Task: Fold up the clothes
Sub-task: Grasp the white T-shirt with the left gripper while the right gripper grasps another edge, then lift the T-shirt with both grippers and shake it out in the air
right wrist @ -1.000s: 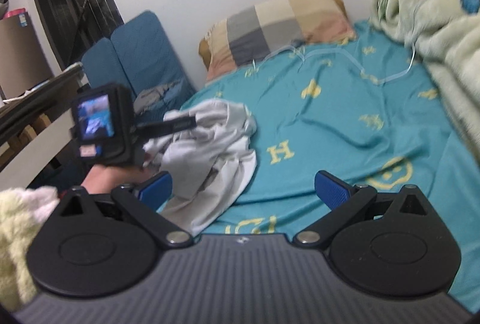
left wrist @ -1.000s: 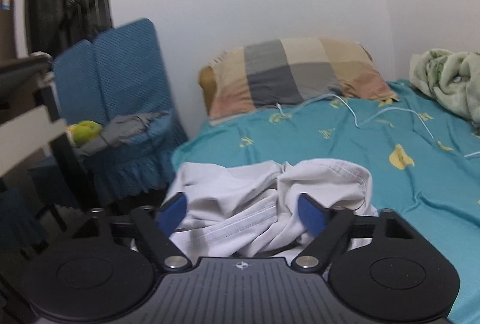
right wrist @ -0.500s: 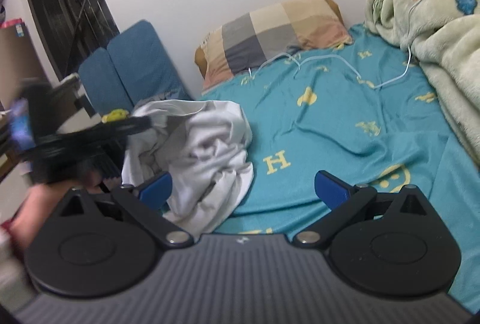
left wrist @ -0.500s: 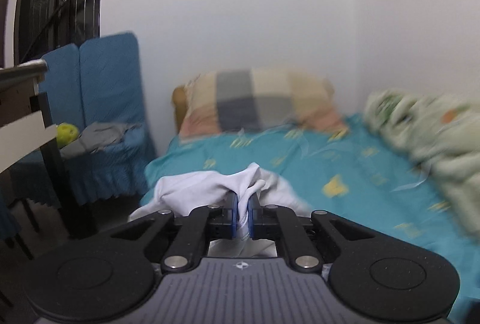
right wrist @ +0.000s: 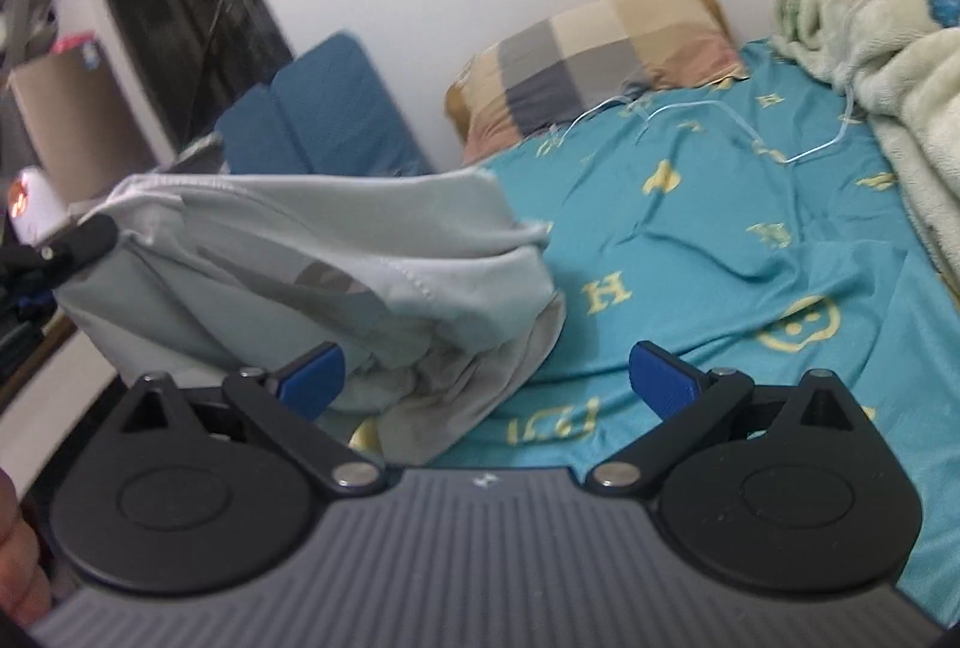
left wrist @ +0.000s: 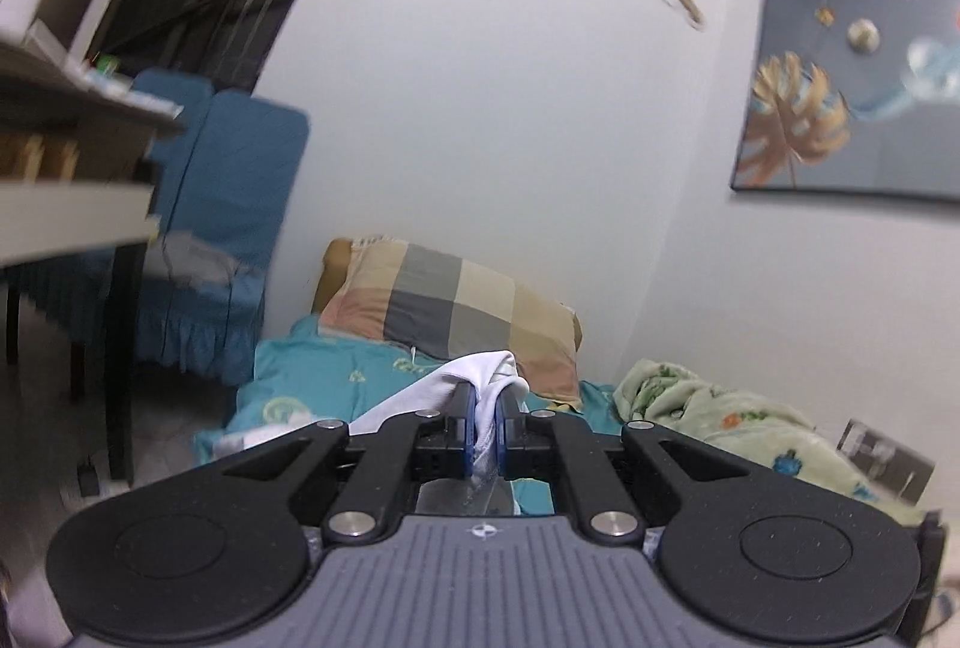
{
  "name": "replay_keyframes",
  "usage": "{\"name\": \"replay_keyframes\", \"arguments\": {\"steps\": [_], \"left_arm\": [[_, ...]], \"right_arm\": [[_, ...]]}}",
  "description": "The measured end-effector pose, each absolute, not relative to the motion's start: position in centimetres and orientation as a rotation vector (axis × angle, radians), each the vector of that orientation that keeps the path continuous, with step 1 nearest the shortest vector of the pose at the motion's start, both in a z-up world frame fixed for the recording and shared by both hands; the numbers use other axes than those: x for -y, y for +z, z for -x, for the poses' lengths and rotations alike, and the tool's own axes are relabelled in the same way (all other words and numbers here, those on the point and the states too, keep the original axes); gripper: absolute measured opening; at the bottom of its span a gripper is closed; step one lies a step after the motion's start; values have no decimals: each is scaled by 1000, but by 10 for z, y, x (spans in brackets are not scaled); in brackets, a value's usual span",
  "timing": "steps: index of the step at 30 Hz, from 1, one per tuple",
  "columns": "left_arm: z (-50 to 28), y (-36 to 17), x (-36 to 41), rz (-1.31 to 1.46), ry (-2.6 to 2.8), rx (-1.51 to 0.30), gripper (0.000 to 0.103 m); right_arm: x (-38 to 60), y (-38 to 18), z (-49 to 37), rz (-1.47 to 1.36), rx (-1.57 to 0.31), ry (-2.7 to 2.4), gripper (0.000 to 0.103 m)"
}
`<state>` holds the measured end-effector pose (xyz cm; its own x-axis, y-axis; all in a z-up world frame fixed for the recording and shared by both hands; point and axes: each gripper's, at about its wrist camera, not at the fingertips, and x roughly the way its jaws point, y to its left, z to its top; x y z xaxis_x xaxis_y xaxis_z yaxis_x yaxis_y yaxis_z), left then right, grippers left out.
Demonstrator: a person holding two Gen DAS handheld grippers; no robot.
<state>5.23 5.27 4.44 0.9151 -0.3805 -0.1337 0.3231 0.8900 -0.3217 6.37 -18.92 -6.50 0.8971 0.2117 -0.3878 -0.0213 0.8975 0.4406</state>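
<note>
A white garment hangs stretched above the near left part of the teal bed sheet, its lower folds still resting on the sheet. My left gripper is shut on a bunched fold of the white garment, held up with the bed behind it. In the right wrist view that left gripper shows at the far left edge, pulling the cloth taut. My right gripper stands open low over the sheet, and part of the crumpled cloth lies between its blue pads without being pressed.
A checked pillow lies at the head of the bed against the white wall. A pale green fleece blanket is heaped on the right side. A blue covered chair and a desk stand left of the bed. A white cable lies on the sheet.
My left gripper closed on the white garment and swung up and to the left, lifting and stretching the cloth off the bed. My right gripper stayed open and shifted only slightly.
</note>
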Motion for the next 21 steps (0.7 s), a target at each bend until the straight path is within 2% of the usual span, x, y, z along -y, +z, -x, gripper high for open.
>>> {"name": "replay_keyframes", "arguments": {"steps": [3,7,9,11,13,15,16,18,19,21], "left_arm": [[-41,35,-71,349,-355,-189,7],[-45,25,-81,358,-348,-193,7],[-48,21,-83,356,-340,-194,7],[-56,17,-86,371,-329,-199,8],[-61,12,-89,387,-317,-211,8],[-71,9,-92,398,-305,-230,8],[-75,6,-93,403,-297,-241,8],[-83,-1,-95,412,-285,-269,8],[-88,-4,-95,415,-277,-286,8],[-99,-10,-95,420,-269,-322,8]], "right_arm": [[176,-64,-75,-400,-441,139,103],[159,-66,-101,-380,-463,197,97],[154,-71,-118,-402,-477,207,91],[152,-80,-135,-432,-488,199,78],[150,-89,-152,-464,-500,191,77],[152,-100,-167,-512,-518,185,69],[154,-105,-174,-545,-521,181,63],[161,-113,-180,-597,-516,170,39],[165,-115,-181,-617,-515,161,19],[172,-116,-180,-637,-512,132,14]]}}
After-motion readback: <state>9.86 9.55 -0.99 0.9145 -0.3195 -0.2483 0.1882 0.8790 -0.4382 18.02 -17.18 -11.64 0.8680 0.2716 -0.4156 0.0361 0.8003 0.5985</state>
